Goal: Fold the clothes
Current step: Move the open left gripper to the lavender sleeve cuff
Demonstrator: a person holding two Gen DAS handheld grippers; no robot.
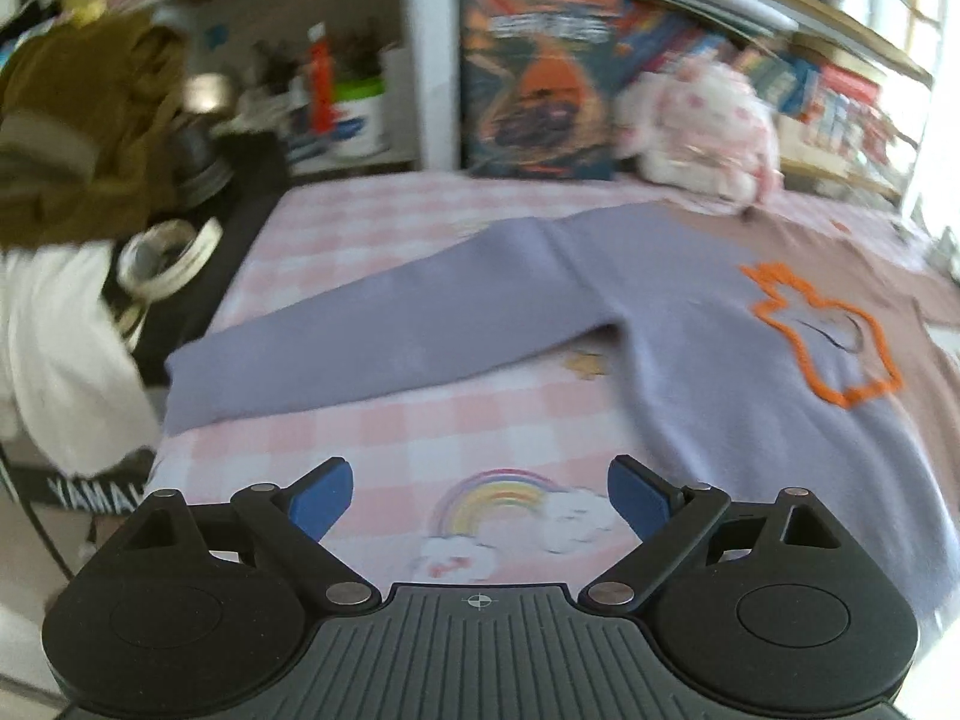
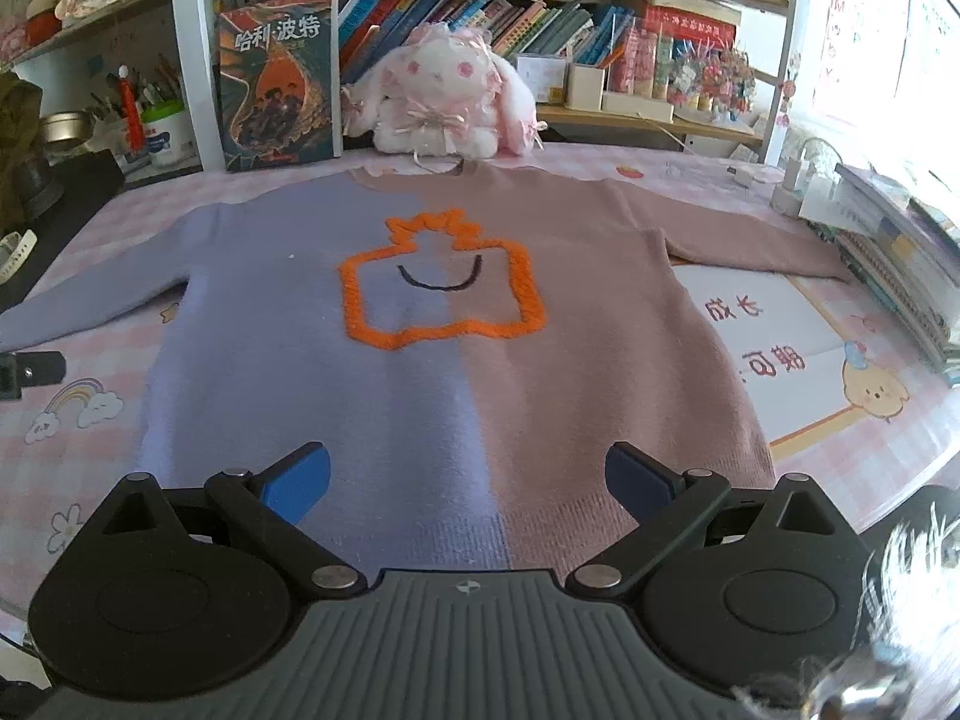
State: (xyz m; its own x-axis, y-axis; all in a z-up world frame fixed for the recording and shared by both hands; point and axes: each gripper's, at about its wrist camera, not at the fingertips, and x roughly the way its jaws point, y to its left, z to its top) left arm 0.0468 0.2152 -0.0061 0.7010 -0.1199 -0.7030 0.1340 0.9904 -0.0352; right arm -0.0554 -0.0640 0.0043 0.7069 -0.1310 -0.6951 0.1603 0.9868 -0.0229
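Two hand-held grippers: we see the left hand-held gripper (image 1: 479, 498) and the right hand-held gripper (image 2: 468, 477) both spread wide, with nothing between their blue pads.
Sweater: the sweater (image 2: 456, 324) lies flat and face up on the desk (image 2: 78, 420), half lilac, half brown, with an orange outline on the chest.
Direction: its collar points toward the plush rabbit (image 2: 444, 99) and the bookshelf, its hem toward us; the long axis runs collar to hem, and both sleeves spread sideways.
Left sleeve: the lilac sleeve (image 1: 360, 336) slants out to the desk's left edge, ahead of our left hand-held gripper.
Step in hand: we judge no fold is made yet, so a sleeve likely comes first.
Doing it well: we should pinch the cuff through the full knit, lift low, and lay the sleeve straight across the chest without dragging the body.
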